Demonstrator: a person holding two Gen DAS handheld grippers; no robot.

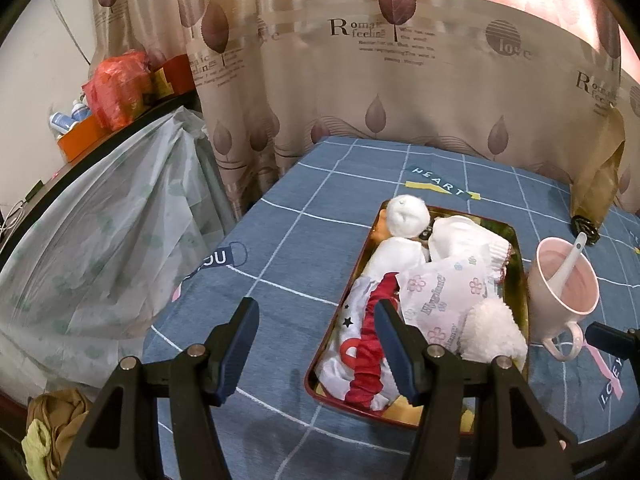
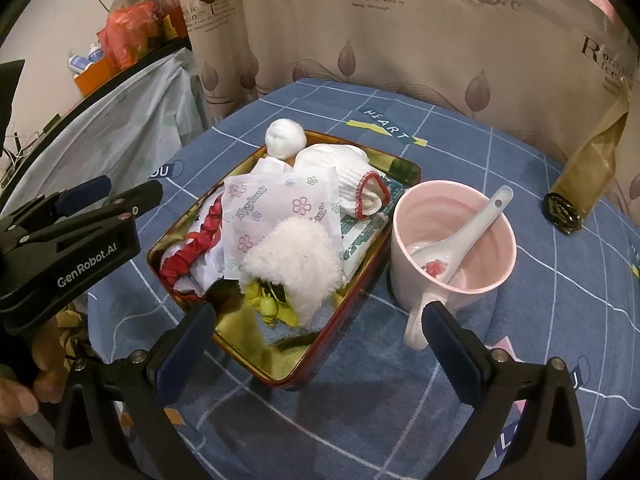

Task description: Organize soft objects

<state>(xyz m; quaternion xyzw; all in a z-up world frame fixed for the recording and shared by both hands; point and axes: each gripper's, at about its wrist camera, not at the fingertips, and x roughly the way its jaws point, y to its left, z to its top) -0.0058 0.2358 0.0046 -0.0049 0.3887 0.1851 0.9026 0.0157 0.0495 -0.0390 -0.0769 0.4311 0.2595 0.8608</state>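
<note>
Two hand-held grippers hover over a worktop covered in a blue cloth with a white grid (image 2: 360,380). Farthest left in the right wrist view, the left hand-held gripper (image 2: 116,190) hangs above the worktop's edge, its blue-padded jaws spread apart with nothing between them; a person's hand (image 2: 24,384) grips its black body below. In its own view the same left hand-held gripper (image 1: 316,344) stands released, one finger over bare cloth, the other over the tin's near corner.

Next to the right lies a shallow rectangular metal tin with a red rim and gold inside (image 2: 352,280), resting on the cloth. The soft things are piled in it: a crumpled red and white cloth (image 2: 192,248) at its left side, a white tissue pack printed with pink flowers (image 2: 276,208) over the middle, a fluffy white plush piece (image 2: 296,264) on the near side with something yellow-green (image 2: 268,304) under it, a white knitted sock with red trim (image 2: 352,184) toward the back, and a round white cotton-like ball (image 2: 285,139) perched at the far rim.

Just beside the tin on the right stands a pale pink ceramic cup (image 2: 452,240), its handle toward the camera, with a white ceramic spoon (image 2: 472,224) leaning inside.

The right hand-held gripper (image 2: 320,340) is released too, wide apart, its fingers flanking the tin's near corner and the cup's handle without touching either.

Far right, a dark bottle wrapped in brownish plastic (image 2: 580,176) lies by the leaf-print curtain (image 2: 400,60).
</note>
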